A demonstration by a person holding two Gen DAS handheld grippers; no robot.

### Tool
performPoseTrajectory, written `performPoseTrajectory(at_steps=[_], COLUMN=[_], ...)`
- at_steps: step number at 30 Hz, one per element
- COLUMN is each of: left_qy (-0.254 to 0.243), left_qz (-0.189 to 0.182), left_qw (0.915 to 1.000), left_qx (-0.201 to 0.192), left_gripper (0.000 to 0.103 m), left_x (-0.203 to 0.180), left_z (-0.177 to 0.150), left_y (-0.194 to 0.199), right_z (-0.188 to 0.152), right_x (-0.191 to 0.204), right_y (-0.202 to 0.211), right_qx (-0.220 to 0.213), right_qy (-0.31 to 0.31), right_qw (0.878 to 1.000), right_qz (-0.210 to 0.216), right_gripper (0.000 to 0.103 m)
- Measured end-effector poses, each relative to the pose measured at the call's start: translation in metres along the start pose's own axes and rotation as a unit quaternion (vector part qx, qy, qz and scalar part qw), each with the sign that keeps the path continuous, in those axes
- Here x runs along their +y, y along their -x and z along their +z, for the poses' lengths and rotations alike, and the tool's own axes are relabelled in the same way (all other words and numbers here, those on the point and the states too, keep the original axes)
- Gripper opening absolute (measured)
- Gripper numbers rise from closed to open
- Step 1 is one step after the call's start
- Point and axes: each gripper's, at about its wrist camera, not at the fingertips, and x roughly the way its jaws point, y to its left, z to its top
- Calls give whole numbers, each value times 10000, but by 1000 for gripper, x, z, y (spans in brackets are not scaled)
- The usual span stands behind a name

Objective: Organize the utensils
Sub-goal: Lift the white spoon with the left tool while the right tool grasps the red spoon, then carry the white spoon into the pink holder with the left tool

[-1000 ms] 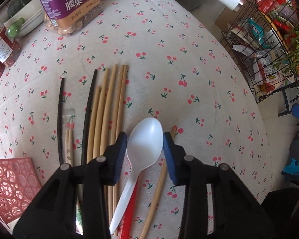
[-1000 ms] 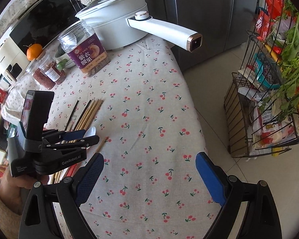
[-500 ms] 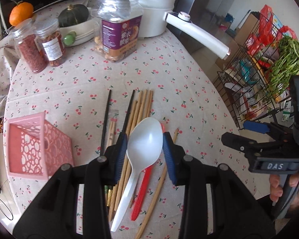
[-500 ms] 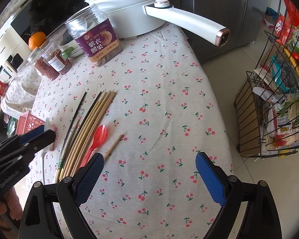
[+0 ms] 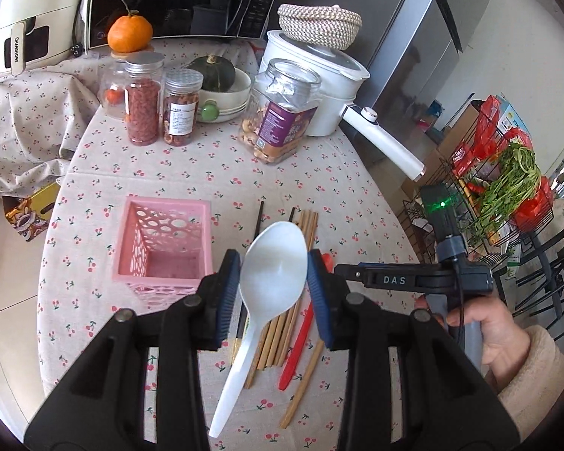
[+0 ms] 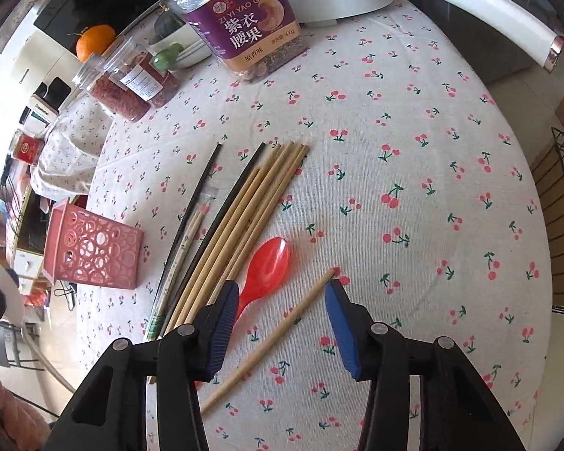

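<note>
My left gripper point(image 5: 273, 289) is shut on a white plastic spoon point(image 5: 270, 282), held by its bowl in the air above the table, handle hanging down. A pink perforated basket point(image 5: 161, 244) stands just left of it, open side up and empty; it also shows in the right wrist view point(image 6: 94, 255). My right gripper point(image 6: 282, 323) is open and low over the table, above a red spoon point(image 6: 265, 270) and a single wooden chopstick point(image 6: 270, 338). A bundle of wooden chopsticks point(image 6: 244, 218) and black chopsticks point(image 6: 195, 203) lie to their left.
Jars point(image 5: 143, 101), a purple-labelled nut jar point(image 5: 282, 112), a bowl with a squash point(image 5: 222, 86) and a white pot with a long handle point(image 5: 379, 139) stand at the back. A wire rack of groceries point(image 5: 507, 188) is right of the table.
My left gripper has risen and tilted up with the white spoon, bringing the basket into view. My right gripper has come down close over the red spoon and the single chopstick.
</note>
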Motion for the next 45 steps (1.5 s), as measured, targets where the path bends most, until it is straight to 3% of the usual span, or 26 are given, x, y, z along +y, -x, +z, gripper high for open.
performPoseTrajectory(at_steps=[4,9,12,13,16,20,23,29,31,34,37,39,41,43,45], left_qy=[45,114,119,115,118,150,177,332,398,510,637,749,848,867,832], left_qz=[-44,-84,-103,-111,-130,-209,-291,-644,-765,-757,-593,-528,-557,-614,-662], left_qw=[10000,9999,9998,9997,9994,9980,9939,9714,9650,9623,9643,9655,9658,9658,9663], left_qx=[-23,-68,-142,-173,-283,-575,-1051,-2263,-2476,-2564,-2502,-2436,-2387,-2366,-2344], left_gripper=[38,38,38,38,38,38,38,38,38,38,38,38,38,38,38], left_x=[10,16,16,16,17,19,24,40,46,54,62,66,67,66,63], left_z=[-3,-3,-2,-2,0,7,19,40,47,56,60,60,60,58,56], left_y=[5,9,11,11,11,16,28,43,41,31,15,8,6,8,11], right_z=[9,15,13,13,12,9,8,4,1,1,3,7,9,10,10], right_x=[-2,0,1,1,1,9,21,47,54,61,61,57,48,41,37], right_y=[-12,-24,-26,-28,-31,-14,11,65,78,91,86,67,43,23,4], right_qx=[-62,-112,-181,-158,-95,-317,-686,-1576,-1816,-2029,-1943,-1607,-1206,-984,-760], right_qy=[-42,42,162,185,147,255,408,673,707,780,909,919,855,826,901], right_qw=[10000,9997,9993,9992,9987,9979,9953,9836,9792,9744,9750,9816,9888,9917,9928], right_qz=[54,219,290,323,479,502,553,554,566,580,577,475,190,-32,-194], right_gripper=[45,35,22,13,5,3,3,2,2,2,4,8,33,43,43])
